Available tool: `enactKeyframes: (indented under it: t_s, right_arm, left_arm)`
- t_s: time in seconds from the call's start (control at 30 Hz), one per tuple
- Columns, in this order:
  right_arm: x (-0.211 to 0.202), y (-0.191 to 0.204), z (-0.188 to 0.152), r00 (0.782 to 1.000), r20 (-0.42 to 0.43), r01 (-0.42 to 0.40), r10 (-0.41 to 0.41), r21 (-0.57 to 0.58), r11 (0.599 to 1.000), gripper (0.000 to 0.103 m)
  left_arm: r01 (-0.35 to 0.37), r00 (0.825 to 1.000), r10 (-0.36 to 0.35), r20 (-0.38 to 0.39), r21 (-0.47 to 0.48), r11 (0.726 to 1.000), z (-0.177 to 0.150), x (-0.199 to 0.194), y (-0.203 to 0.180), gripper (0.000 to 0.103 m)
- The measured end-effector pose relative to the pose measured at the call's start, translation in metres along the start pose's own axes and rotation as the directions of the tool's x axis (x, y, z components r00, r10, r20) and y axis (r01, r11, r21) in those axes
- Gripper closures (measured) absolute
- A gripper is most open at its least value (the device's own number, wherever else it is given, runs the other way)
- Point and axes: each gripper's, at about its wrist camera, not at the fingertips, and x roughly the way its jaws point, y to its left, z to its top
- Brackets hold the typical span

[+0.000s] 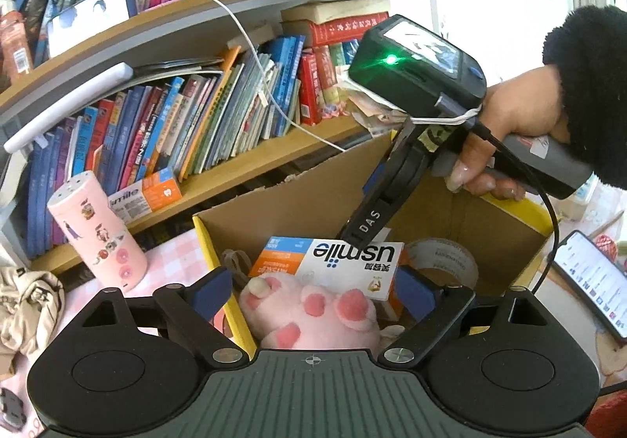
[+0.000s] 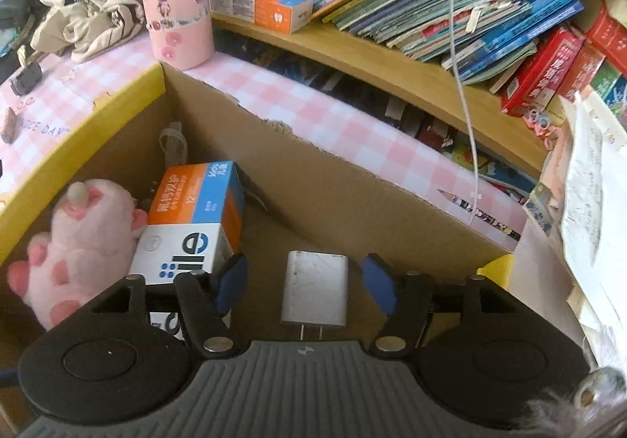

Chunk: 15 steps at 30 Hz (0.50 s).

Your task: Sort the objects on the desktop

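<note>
A cardboard box with yellow rim (image 1: 219, 230) (image 2: 129, 85) stands on the pink checked desk. In it lie a pink plush paw (image 1: 313, 312) (image 2: 78, 238), a white-orange usmile box (image 1: 337, 261) (image 2: 192, 226) and a tape roll (image 1: 446, 261). My left gripper (image 1: 313, 293) is open over the box's front edge, above the paw. My right gripper (image 2: 307, 281) is open inside the box; a white charger plug (image 2: 315, 287) sits loose between its fingers, touching neither. The right gripper also shows in the left wrist view (image 1: 368, 226), pointing down into the box.
A pink cylinder (image 1: 98, 230) (image 2: 178, 3) stands left of the box. A second usmile box (image 1: 149, 195) (image 2: 262, 5) lies on the book shelf (image 1: 243, 171). A white cable (image 1: 250, 46) hangs down. A phone (image 1: 591, 277) lies at the right, a beige cloth (image 1: 27, 304) at the left.
</note>
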Motion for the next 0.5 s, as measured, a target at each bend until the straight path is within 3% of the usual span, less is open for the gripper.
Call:
enactKeyframes:
  t_s: [0.27, 0.5]
  right_arm:
    - [-0.031, 0.003, -0.014, 0.996, 0.074, 0.052, -0.053, 0.014, 0.999, 0.017]
    - [-0.064, 0.002, -0.032, 0.989, 0.139, 0.048, -0.057, 0.070, 0.996, 0.014]
  left_arm:
    - [-0.022, 1.000, 0.023, 0.013, -0.047, 0.999, -0.008, -0.019, 0.002, 0.009]
    - [-0.035, 0.999, 0.036, 0.014, -0.065, 0.997, -0.017, -0.038, 0.000, 0.009]
